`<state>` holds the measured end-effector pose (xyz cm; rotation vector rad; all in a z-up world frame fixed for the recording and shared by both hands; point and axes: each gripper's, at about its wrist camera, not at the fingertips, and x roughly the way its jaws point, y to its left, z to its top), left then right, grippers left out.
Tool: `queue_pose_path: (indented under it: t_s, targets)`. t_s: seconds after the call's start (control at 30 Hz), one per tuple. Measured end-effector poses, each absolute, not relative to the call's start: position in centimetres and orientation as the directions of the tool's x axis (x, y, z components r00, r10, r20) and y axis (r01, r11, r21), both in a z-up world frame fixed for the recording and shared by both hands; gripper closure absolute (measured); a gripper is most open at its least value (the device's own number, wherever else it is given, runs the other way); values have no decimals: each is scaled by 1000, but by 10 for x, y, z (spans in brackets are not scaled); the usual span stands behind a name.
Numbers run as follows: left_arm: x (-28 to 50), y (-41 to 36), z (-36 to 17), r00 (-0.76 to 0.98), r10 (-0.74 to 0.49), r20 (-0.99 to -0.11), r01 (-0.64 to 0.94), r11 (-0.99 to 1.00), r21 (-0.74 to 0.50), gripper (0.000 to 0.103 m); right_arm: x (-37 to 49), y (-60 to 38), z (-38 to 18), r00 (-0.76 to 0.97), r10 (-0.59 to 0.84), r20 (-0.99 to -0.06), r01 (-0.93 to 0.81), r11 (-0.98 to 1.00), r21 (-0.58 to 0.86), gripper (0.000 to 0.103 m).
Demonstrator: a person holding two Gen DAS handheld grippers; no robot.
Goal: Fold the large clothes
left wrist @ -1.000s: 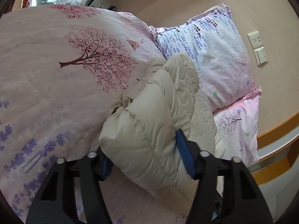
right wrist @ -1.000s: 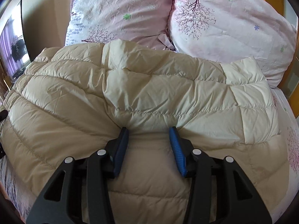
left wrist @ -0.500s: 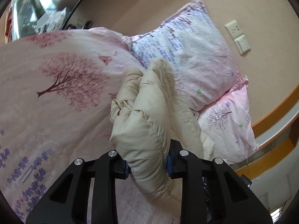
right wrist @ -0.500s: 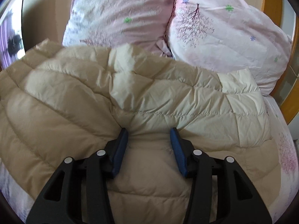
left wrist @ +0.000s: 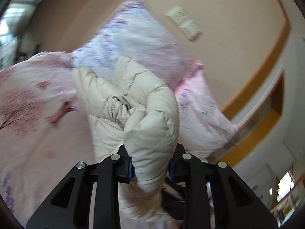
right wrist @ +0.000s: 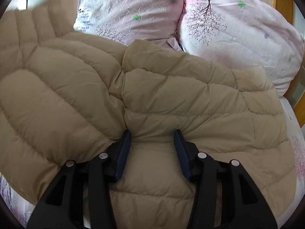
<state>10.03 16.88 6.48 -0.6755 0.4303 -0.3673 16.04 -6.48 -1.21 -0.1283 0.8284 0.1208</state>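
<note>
One beige quilted down jacket [right wrist: 152,99] lies on one bed with a pink tree-print cover [left wrist: 38,118]. Two floral pillows sit at the head, one [right wrist: 131,9] beside the other [right wrist: 238,38]. Two black grippers appear, the left [left wrist: 150,167] and the right [right wrist: 152,150]. Two wall plates [left wrist: 184,22] are mounted side by side.

Both wrist views look close along their fingers, sharing jacket [left wrist: 152,118] and pillows [right wrist: 228,28].

A bedroom in soft daylight. A bed [left wrist: 38,133] with a pink tree-printed cover fills the lower left. Two patterned pillows [right wrist: 133,11] lean against a beige wall [left wrist: 219,3] bearing a white switch plate [left wrist: 184,23]. Orange wood trim [left wrist: 253,78] curves along the right, and a bright window [left wrist: 17,9] shows far left.
</note>
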Motion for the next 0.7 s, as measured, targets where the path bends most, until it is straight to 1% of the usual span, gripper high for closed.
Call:
queue_pose_path:
  t_s: [0.2,0.33,0.53,0.63,0.67,0.7]
  targets:
    - [110,120,82,761,-623,-180,386,658,-647,77,161,-71,-14,658,99,-746,-158,987,-8,53]
    - [122,90,82,661,-735,-150,476,566,-673,77,161,-75,-15,653,122,-748,-161,987,21,53]
    - [139,51,72,572,-797,-193,505,528,-683,77,156,-90,-9,643,185,-743,-215,975,57,49]
    - [146,40,68,546,-814,-200,508,512,-693,77,140,-112,1,651,210,-729,-232,970,72,41]
    - [148,36,66,540,-815,-210,509,515,-690,77,131,-124,6,662,210,-720,-225,971,77,37]
    - [150,33,65,535,-816,-219,509,518,-688,77,124,-132,9,669,206,-714,-217,973,77,35]
